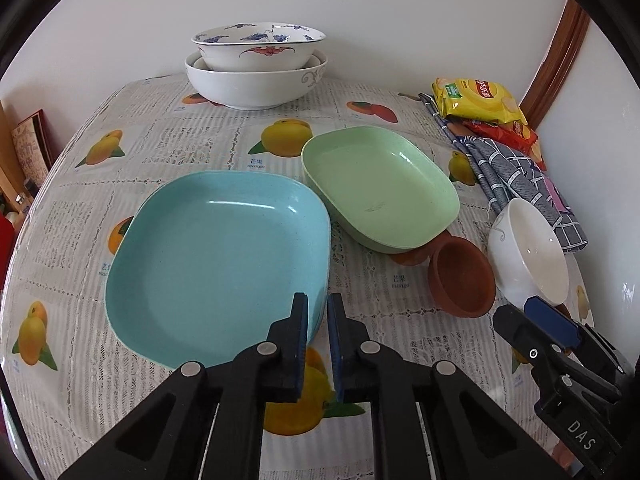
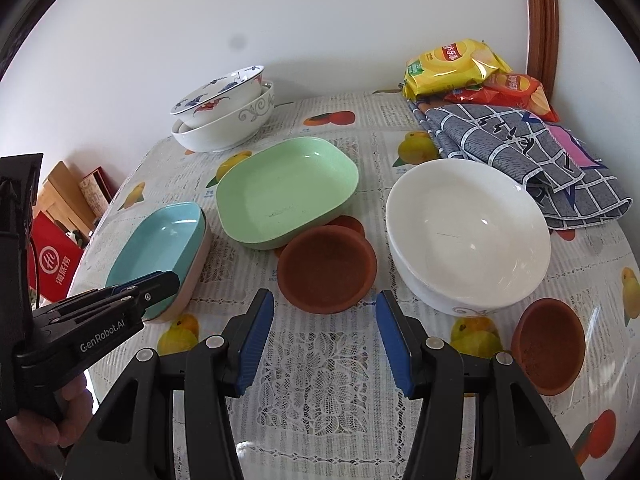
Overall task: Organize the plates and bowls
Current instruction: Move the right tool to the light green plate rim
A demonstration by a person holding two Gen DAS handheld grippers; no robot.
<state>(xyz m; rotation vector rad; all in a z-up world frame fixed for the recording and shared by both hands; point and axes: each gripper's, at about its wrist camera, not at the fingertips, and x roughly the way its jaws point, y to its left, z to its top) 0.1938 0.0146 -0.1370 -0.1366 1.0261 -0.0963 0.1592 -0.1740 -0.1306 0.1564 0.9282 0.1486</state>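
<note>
We hold the left gripper (image 1: pixel 318 316) at the near edge of the blue plate (image 1: pixel 216 264), its jaws nearly pressed together with only a thin slit between them; whether they pinch the plate's rim we cannot tell. From the right wrist view this plate (image 2: pixel 160 246) sits on a pinkish one stacked beneath it, near the left edge of the surface (image 2: pixel 312 364). The right gripper (image 2: pixel 325 336) hovers over the near part of the surface with its jaws spread wide and nothing between them.

Beside the blue plate lies the green plate (image 1: pixel 380 188), tilted, its near edge resting on a brown dish (image 2: pixel 326 268). Just right of that dish stands a white bowl (image 2: pixel 468 236), and a second brown dish (image 2: pixel 550 346) sits near the right edge. At the far edge two bowls are nested: a patterned bowl (image 1: pixel 258 46) inside a large white bowl (image 1: pixel 256 82). In the far right corner a checked cloth (image 2: pixel 516 148) lies under snack bags (image 2: pixel 456 64).
</note>
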